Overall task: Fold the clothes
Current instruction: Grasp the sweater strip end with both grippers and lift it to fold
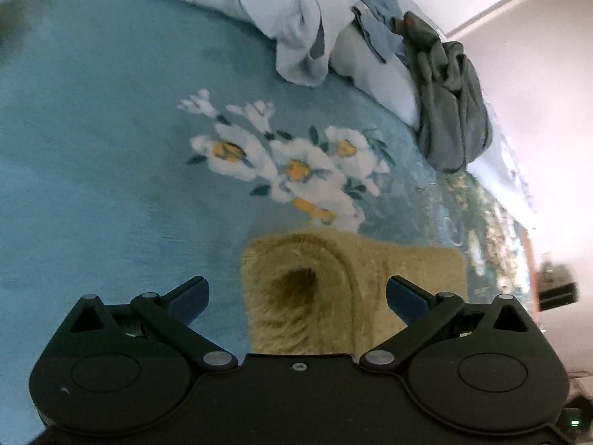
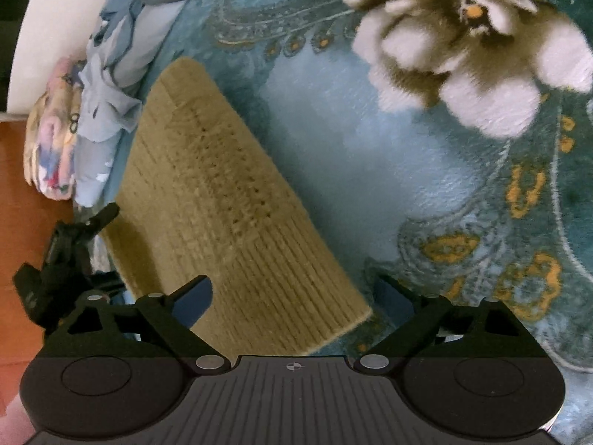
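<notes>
Tan knit garment (image 2: 222,200) lies folded into a flat oblong on a teal blanket (image 1: 92,148) with white-and-yellow flower print (image 1: 289,163). Ribbed band at the garment's near end in the right wrist view; a round opening, probably a collar or cuff though the blur makes it hard to say, faces the camera in the left wrist view. Left gripper (image 1: 296,296) hangs over the garment's near edge, fingers (image 1: 189,296) spread wide, nothing between the pads, no contact with the knit visible. Right gripper (image 2: 292,296) likewise over the ribbed end, fingers (image 2: 194,298) wide apart and not clamping anything; the garment's corner shows between them, below. In the right wrist view the other gripper appears as a dark shape at the garment's left edge. Beyond the garment: a pale blue crumpled heap of cloth (image 1: 296,18) and a grey bundled garment (image 1: 452,111) at the blanket's far edge, near a light wall (image 1: 537,92). A pink patterned cloth (image 2: 52,141) lies beside the blue heap, over a reddish-brown floor (image 2: 22,241).
</notes>
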`<state>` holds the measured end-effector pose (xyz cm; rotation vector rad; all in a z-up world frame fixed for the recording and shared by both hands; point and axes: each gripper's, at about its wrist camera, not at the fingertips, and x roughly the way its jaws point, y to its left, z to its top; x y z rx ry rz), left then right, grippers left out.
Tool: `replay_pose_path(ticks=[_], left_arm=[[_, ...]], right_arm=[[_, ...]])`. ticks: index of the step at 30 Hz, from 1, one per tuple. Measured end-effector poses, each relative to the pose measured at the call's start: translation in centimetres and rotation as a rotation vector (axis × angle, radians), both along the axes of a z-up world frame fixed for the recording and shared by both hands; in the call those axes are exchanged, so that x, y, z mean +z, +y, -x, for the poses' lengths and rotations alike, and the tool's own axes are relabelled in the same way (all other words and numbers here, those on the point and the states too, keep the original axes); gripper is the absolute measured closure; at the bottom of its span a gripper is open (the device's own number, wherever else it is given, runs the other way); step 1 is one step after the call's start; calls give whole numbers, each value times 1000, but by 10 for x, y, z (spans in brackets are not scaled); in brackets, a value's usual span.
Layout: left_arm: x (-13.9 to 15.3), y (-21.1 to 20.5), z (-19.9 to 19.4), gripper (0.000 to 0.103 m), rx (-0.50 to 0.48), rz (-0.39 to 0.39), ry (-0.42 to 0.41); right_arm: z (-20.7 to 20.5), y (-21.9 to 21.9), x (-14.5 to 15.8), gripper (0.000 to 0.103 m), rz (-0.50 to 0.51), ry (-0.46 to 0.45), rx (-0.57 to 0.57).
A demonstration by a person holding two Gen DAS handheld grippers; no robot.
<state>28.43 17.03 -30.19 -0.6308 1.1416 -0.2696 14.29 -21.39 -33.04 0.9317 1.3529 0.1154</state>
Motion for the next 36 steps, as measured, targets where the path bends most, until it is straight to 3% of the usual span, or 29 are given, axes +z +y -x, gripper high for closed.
replay_pose_path(ticks=[4, 7, 10, 13, 17, 20, 28, 31, 36], left_arm=[[-11, 1, -11, 23, -11, 70, 39], [-15, 0, -15, 27, -32, 70, 51], [-18, 2, -16, 37, -30, 67, 59], [-16, 0, -10, 55, -3, 44, 36], [-9, -6, 3, 68, 47, 15, -12], [-3, -7, 13, 73, 103, 26, -36], [36, -11, 41, 74, 179, 1, -96], [52, -11, 62, 74, 226, -11, -98], [76, -15, 118, 75, 351, -27, -88]], right_arm=[[-6, 6, 1, 9, 5, -7, 36], [-9, 10, 5, 22, 27, -12, 69], [-13, 12, 7, 43, 28, -3, 86], [-18, 14, 10, 52, 29, 8, 99], [-21, 17, 16, 64, 43, 27, 100], [-20, 15, 22, 72, 44, 35, 92], [-36, 14, 49, 76, 66, 2, 174], [-50, 14, 62, 76, 74, -28, 258], [-82, 18, 83, 76, 105, -74, 500]])
